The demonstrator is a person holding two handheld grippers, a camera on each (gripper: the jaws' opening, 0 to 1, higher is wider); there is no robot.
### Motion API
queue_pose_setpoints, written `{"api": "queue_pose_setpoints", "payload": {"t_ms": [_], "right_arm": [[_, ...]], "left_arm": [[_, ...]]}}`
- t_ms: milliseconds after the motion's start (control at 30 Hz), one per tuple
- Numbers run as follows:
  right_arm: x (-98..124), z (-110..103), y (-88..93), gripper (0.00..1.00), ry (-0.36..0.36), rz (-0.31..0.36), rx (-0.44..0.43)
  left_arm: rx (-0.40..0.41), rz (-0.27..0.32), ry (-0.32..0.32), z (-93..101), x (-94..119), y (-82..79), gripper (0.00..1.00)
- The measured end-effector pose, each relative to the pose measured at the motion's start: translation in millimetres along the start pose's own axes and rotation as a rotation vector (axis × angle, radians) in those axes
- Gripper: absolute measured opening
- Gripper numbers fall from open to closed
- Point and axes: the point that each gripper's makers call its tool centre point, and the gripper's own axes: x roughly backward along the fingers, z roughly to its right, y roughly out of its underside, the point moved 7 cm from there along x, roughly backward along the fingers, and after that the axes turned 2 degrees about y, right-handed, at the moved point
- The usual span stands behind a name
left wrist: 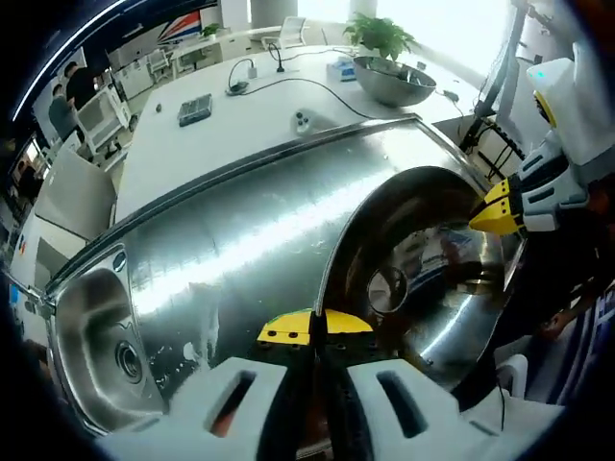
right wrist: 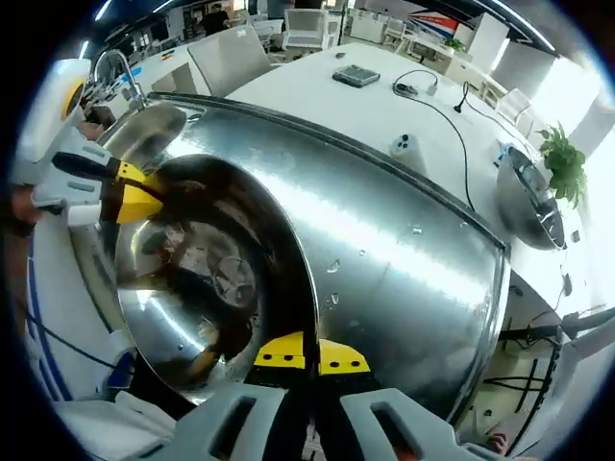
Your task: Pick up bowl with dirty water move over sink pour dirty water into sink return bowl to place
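Note:
A steel bowl (left wrist: pixel 423 279) with brown dirty water in it sits over the steel drainboard (left wrist: pixel 250 230). Whether it rests on the board or hangs just above it, I cannot tell. My left gripper (left wrist: pixel 312 328) is shut on the bowl's near rim, yellow tips pressed together. My right gripper (left wrist: pixel 500 206) grips the opposite rim. In the right gripper view the same bowl (right wrist: pixel 202 279) lies left of centre, my right gripper (right wrist: pixel 309 355) is shut on its rim, and the left gripper (right wrist: pixel 135 197) holds the far side. The sink basin (left wrist: pixel 101 336) lies beyond the drainboard.
A faucet (right wrist: pixel 115 67) stands at the sink basin (right wrist: pixel 149 130). On the white counter (left wrist: pixel 240 125) behind are a second steel bowl (left wrist: pixel 394 82), a potted plant (left wrist: pixel 380 34), cables and small devices. Chairs and people are far back.

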Motion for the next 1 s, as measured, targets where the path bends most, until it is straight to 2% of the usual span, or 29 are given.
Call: {"api": "queue_pose_setpoints", "payload": {"t_ms": [200,400,533,600,633,667,733,867,1000], "right_arm": [[-8,6,-0.8,0.0,-0.012,-0.034,-0.014],[-12,11,-5.4,0.0,-0.034,-0.032,-0.038],[-15,13,-2.8,0.0,-0.035,-0.028,-0.017],[-17,14,-0.3,0.0,-0.034,-0.031,-0.002],[-18,15,1.0,0.0,-0.031,-0.028,0.004],[-20,16,-0.5,0.0,-0.026,0.009,0.018],[-22,17,2.0,0.0,-0.016,0.021,0.023],[-24,18,3.6,0.01,-0.028,0.076,0.052],[-25,19,4.6,0.02,-0.034,0.142,0.104]], "left_arm": [[0.009,-0.022,0.004,0.8,-9,-2.1,0.0],[0.04,-0.032,0.013,-3.1,-13,-4.2,0.0],[0.024,0.027,0.022,-1.2,-13,-5.4,0.0],[-0.003,0.082,0.02,0.4,-13,-9.2,0.0],[-0.007,0.084,0.016,1.6,-13,-8.6,0.0],[-0.029,0.092,0.004,2.4,-13,-9.0,0.0],[-0.063,0.14,-0.014,2.9,-14,-12.6,0.0],[-0.058,0.148,-0.021,2.8,-14,-12.6,0.0],[-0.059,0.197,-0.027,0.5,-14,-12.8,0.0]]}}
